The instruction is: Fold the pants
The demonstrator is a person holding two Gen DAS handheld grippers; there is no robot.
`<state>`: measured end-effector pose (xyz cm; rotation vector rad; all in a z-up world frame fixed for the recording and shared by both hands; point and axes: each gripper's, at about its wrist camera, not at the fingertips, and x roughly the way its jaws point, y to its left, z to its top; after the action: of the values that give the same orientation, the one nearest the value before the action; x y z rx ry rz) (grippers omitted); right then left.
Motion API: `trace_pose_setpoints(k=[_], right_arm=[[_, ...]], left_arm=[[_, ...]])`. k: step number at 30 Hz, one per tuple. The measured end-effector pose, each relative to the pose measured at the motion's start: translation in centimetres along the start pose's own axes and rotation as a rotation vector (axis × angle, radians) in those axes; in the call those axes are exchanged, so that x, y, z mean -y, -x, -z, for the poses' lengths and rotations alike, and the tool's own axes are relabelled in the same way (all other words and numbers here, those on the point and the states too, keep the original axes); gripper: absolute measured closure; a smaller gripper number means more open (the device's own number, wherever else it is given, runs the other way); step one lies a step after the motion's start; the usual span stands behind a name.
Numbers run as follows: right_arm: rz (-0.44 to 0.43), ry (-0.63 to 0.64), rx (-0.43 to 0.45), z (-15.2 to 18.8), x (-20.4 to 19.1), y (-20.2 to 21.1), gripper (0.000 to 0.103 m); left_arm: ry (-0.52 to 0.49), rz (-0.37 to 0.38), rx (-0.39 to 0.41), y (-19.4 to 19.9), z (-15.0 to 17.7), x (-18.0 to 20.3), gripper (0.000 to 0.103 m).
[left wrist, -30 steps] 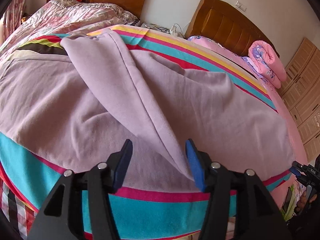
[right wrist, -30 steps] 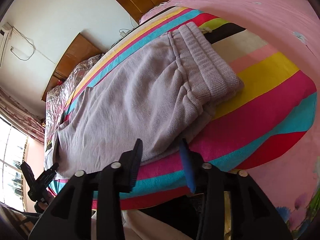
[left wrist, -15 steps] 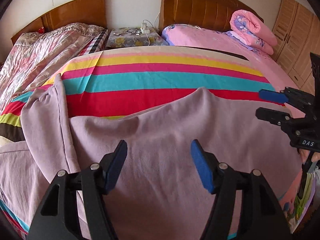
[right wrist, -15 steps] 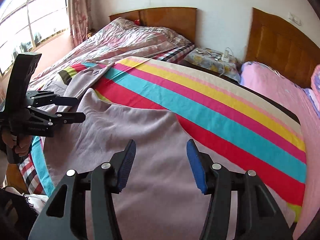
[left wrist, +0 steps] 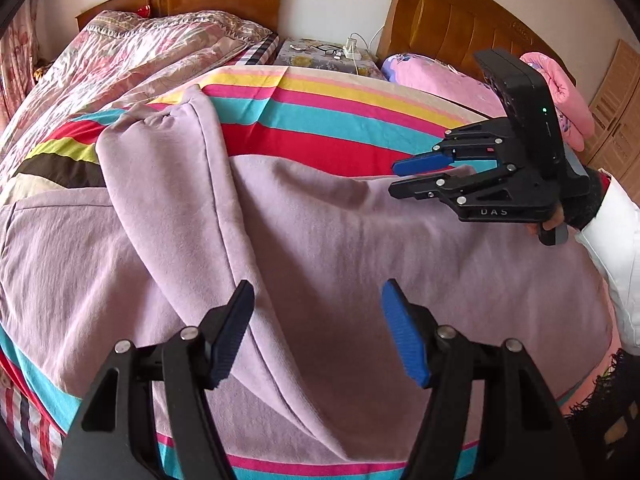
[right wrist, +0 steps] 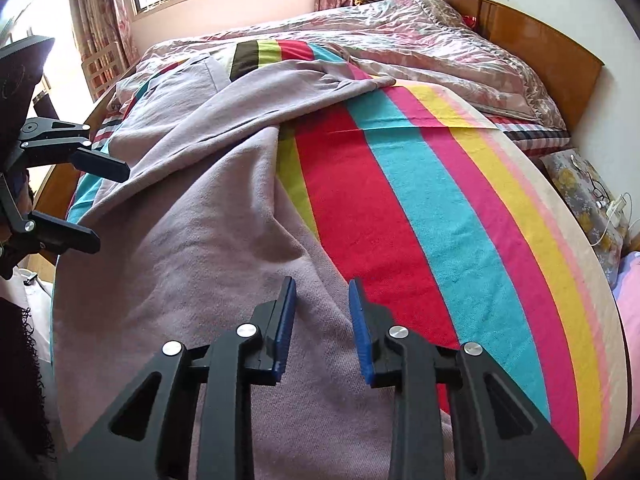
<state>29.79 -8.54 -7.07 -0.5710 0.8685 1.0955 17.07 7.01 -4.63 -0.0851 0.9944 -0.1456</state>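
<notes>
Pants (left wrist: 320,248) of pale lilac fleece lie spread on a striped blanket (left wrist: 320,120) that covers the bed (right wrist: 440,40). In the left wrist view their bulk runs left to right across the blanket, and one leg (left wrist: 168,184) is folded back over it, its long axis slanting from the near edge up to a cuff at the far left. The left gripper (left wrist: 316,328) hangs above the fabric, tilted downward, its blue fingers (left wrist: 404,336) well apart and holding nothing. The right gripper (right wrist: 322,328), also angled down over the pants' far edge, is closing; its fingers (right wrist: 360,328) stand a narrow gap apart, with cloth below but none visibly pinched. Its body reads "DAS". A white sleeve (left wrist: 612,240) follows behind it.
</notes>
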Motion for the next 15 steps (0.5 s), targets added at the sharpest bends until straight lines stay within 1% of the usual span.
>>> trace_pose_setpoints(k=[2, 3, 5, 7, 10, 11, 12, 13, 14, 15], right_arm=[[-0.028, 0.035, -0.026, -0.1, -0.5, -0.6, 0.077], [-0.028, 0.052, -0.038, 0.0, -0.7, -0.7, 0.077], [-0.018, 0.075, -0.038, 0.1, -0.9, -0.8, 0.079], [0.009, 0.077, -0.035, 0.0, -0.8, -0.8, 0.080], [-0.004, 0.057, -0.037, -0.2, -0.2, -1.3, 0.080], [-0.010, 0.057, -0.037, -0.2, -0.2, -1.3, 0.082], [-0.018, 0.058, -0.038, -0.2, -0.2, -1.3, 0.088], [-0.021, 0.064, -0.037, -0.3, -0.3, -1.2, 0.091], [-0.004, 0.082, -0.031, -0.3, -0.6, -1.1, 0.098], [0.014, 0.102, -0.029, -0.4, -0.9, -1.0, 0.099]], left_arm=[[0.012, -0.014, -0.003, -0.1, 0.7, -0.2, 0.036], [0.015, -0.019, -0.006, -0.2, 1.0, -0.4, 0.033], [0.028, -0.045, -0.019, -0.8, 1.5, -0.9, 0.033], [0.051, -0.056, -0.020, -1.2, 1.9, -1.5, 0.033], [0.057, -0.082, -0.030, -1.6, 2.3, -2.0, 0.033], [0.055, -0.093, -0.038, -1.9, 2.4, -2.1, 0.033], [0.050, -0.099, -0.042, -2.0, 2.5, -2.2, 0.033], [0.041, -0.103, -0.039, -2.1, 2.7, -2.1, 0.033], [0.027, -0.109, -0.037, -2.1, 2.8, -2.0, 0.033], [0.017, -0.117, -0.037, -2.1, 2.9, -1.9, 0.035]])
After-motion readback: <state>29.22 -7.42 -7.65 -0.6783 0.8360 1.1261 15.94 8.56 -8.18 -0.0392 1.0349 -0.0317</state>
